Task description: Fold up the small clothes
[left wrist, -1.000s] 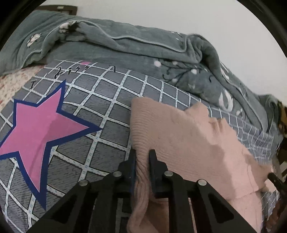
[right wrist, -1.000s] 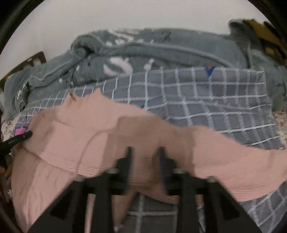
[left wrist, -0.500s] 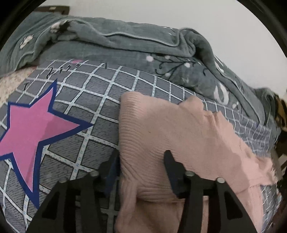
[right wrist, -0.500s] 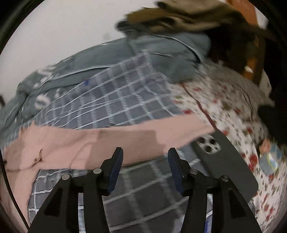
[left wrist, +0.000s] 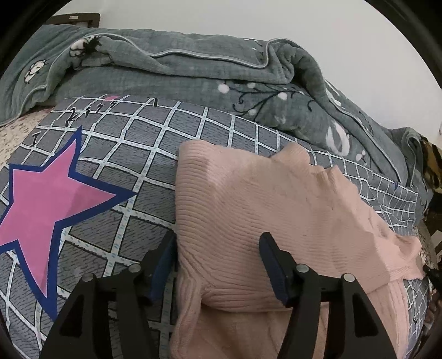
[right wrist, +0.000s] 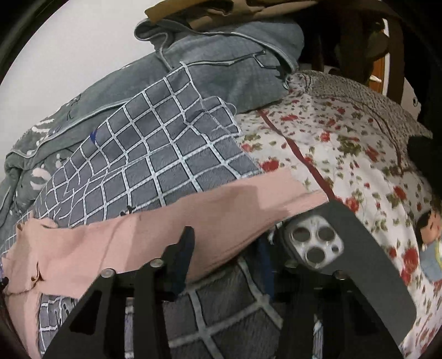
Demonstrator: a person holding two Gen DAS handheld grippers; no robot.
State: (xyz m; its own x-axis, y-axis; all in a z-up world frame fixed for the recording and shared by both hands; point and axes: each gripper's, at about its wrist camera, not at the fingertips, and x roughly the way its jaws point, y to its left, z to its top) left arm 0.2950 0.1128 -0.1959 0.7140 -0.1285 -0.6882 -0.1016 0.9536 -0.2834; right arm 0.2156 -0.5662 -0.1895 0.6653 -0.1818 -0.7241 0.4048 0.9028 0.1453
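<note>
A pink ribbed knit sweater [left wrist: 262, 210] lies on a grey checked blanket [left wrist: 132, 143] with a pink star. My left gripper [left wrist: 218, 248] is open, its jaws either side of the sweater's folded left edge. In the right wrist view one pink sleeve [right wrist: 171, 226] stretches across the checked blanket [right wrist: 154, 154]. My right gripper [right wrist: 226, 248] is open over the sleeve's lower edge. Its right finger is partly hidden behind a phone.
A grey-green quilt [left wrist: 193, 71] is heaped behind the blanket. A phone in a dark case [right wrist: 331, 243] lies camera-up by my right gripper. The floral bedsheet [right wrist: 345, 143] spreads to the right, with a small doll [right wrist: 431, 237] and piled clothes [right wrist: 221, 11] at the edges.
Both grippers opened and let go of the sweater. The left one stayed at the folded edge. The right one swung right along the sleeve to its end by the phone.
</note>
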